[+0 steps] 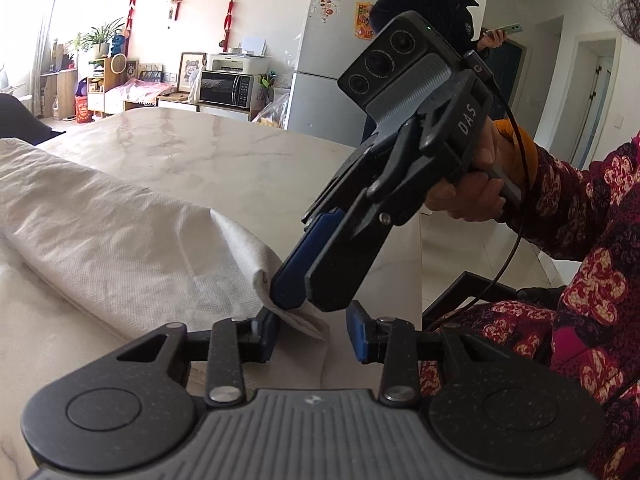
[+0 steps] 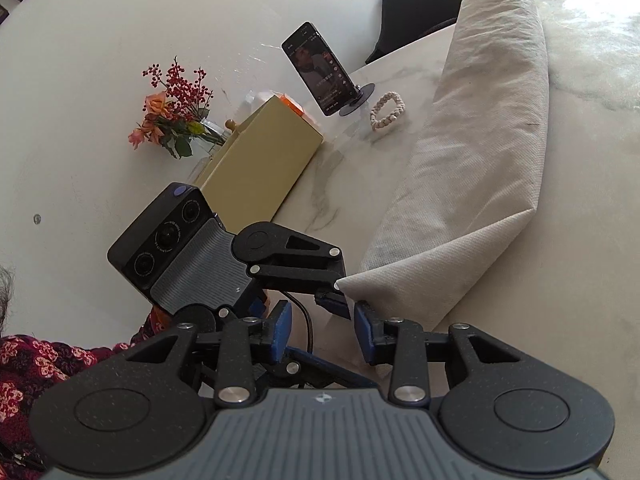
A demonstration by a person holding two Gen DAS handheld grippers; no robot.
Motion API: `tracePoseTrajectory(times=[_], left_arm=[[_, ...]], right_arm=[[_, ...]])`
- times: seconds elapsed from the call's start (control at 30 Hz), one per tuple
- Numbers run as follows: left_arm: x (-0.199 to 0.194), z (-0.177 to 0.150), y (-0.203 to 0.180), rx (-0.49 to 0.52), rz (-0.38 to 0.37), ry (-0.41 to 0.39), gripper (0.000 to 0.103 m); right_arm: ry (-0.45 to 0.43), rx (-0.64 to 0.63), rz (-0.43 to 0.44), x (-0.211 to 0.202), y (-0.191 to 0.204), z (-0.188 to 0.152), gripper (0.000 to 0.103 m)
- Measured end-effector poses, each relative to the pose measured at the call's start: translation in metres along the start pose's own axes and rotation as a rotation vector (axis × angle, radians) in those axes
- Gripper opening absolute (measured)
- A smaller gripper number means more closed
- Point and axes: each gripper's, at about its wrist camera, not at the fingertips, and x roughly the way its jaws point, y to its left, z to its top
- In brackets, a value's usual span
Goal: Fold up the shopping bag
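Folding stage: shopping bag already a long strip.
Left gripper: unclenched, astride near corner.
Right gripper: unclenched, beside that corner.
Next: pinch corner, carry lengthwise.

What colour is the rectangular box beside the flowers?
Mustard-yellow cardboard box; right wrist view shows it best.

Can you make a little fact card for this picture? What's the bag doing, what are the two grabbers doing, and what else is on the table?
Bag: cream shopping bag, folded into a long strip, lying on the marble table
Near corner: lifted off the table
Left gripper: open, bag corner between its pads, not pinched
Right gripper: open, tips beside the same corner, holding nothing
Also there: phone on a stand, bracelet, yellow box, flowers
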Motion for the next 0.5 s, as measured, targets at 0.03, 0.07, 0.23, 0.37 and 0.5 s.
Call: tracePoseTrajectory(times=[0.03,0.07,0.23,0.37,0.5], left_arm=[[-0.001,0.001,0.000,0.002,-0.001,0.002,0.034],[-0.002,0.002,0.000,0.008,-0.001,0.004,0.034],[-0.005,0.006,0.001,0.015,-0.010,0.015,0.032],[-0.008,0.006,0.008,-0.015,-0.020,0.011,0.027],[-0.009,0.005,0.010,-0.028,-0.026,0.009,0.027]], right_arm=[[0.009,-0.037,-0.023,-0.001,0.003,0.001,0.042],[0.024,-0.098,-0.059,-0.004,0.008,0.001,0.042],[0.091,-0.375,-0.239,-0.009,0.023,-0.002,0.048],[0.125,-0.618,-0.306,-0.008,0.031,-0.011,0.052],[0.193,-0.821,-0.351,0.000,0.038,-0.020,0.059]])
